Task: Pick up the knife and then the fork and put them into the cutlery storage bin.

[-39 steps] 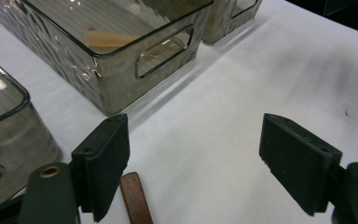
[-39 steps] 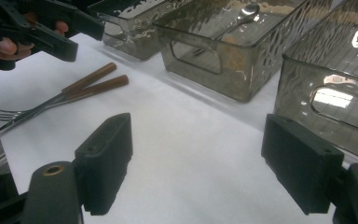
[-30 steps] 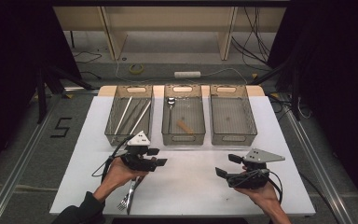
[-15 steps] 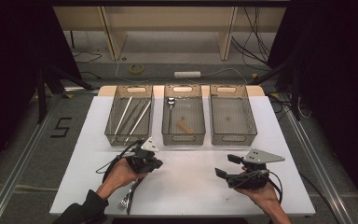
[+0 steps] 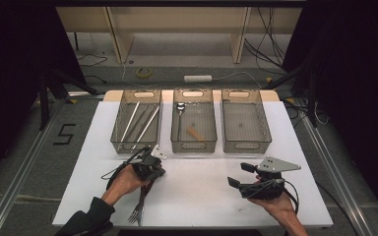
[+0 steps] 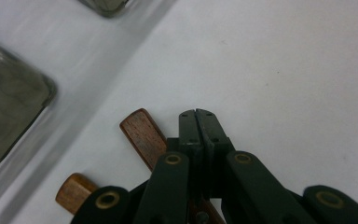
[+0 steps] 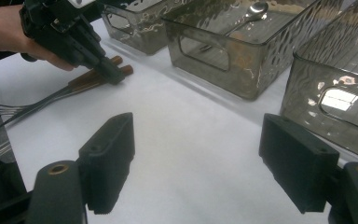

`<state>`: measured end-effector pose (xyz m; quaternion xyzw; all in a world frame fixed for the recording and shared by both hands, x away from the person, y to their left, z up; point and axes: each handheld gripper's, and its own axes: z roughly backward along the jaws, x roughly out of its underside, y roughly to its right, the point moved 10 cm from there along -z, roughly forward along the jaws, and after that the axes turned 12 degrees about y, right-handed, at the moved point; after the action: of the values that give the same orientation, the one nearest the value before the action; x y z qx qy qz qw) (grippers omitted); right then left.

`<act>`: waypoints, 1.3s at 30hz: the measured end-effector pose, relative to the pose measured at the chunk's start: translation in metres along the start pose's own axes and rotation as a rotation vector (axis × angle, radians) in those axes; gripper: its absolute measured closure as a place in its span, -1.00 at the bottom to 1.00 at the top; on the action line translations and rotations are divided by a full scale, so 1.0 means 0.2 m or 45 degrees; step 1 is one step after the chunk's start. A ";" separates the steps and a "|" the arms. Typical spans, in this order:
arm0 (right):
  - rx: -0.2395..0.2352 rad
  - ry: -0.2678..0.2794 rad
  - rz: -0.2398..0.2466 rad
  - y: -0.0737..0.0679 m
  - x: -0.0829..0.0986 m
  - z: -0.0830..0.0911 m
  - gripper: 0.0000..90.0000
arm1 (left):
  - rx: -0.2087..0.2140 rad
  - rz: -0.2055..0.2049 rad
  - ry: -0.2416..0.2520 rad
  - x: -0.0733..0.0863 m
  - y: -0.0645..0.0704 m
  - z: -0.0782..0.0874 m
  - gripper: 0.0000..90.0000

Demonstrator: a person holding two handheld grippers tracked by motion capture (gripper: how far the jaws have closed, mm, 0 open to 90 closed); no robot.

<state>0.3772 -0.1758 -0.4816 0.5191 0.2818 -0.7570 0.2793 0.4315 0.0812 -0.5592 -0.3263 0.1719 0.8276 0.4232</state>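
Note:
Two wooden-handled forks (image 5: 140,205) lie side by side near the table's front left, tines toward the front edge. My left gripper (image 5: 153,167) sits low over their handle ends (image 6: 142,136). Its jaws are pressed together, and I see nothing between the tips (image 6: 198,116). The right gripper view shows that left gripper (image 7: 113,74) touching the handles (image 7: 121,70). My right gripper (image 5: 241,175) hovers at the front right, jaws wide apart (image 7: 205,158) over bare table, holding nothing.
Three smoky clear bins stand in a row at the back. The left bin (image 5: 123,142) holds long metal utensils. The middle bin (image 5: 193,145) holds a spoon (image 5: 179,107) and a small wooden piece (image 5: 194,132). The right bin (image 5: 246,145) looks bare. White table surface (image 5: 197,191) lies between the grippers.
My left gripper has rolled and tipped down onto the fork handles, shifting slightly right. The right gripper has stayed put.

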 end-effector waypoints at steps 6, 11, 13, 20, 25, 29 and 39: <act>0.003 -0.004 0.019 0.00 0.00 0.00 -0.38 | -0.045 0.017 -0.024 0.04 -0.06 0.04 0.97; 0.009 -0.015 0.026 0.00 0.00 0.00 -0.38 | -0.065 0.040 -0.052 0.08 -0.10 0.07 0.97; 0.006 -0.014 0.027 0.00 0.00 0.00 -0.38 | -0.080 0.052 -0.070 0.10 -0.12 0.09 0.97; 0.009 -0.014 0.030 0.00 0.00 0.01 -0.38 | -0.108 0.073 -0.120 0.15 -0.15 0.14 0.97; 0.009 -0.013 0.029 0.00 0.00 0.01 -0.38 | -0.123 0.097 -0.160 0.19 -0.15 0.18 0.97; 0.010 -0.021 0.032 0.00 0.00 0.01 -0.38 | -0.119 0.133 -0.177 0.23 -0.14 0.21 0.97; 0.011 -0.021 0.037 0.00 0.00 0.01 -0.38 | -0.097 0.188 -0.225 0.29 -0.11 0.28 0.97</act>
<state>0.3768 -0.1772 -0.4812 0.5180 0.2688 -0.7584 0.2903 0.4024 0.1591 -0.5594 -0.2545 0.1259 0.8879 0.3619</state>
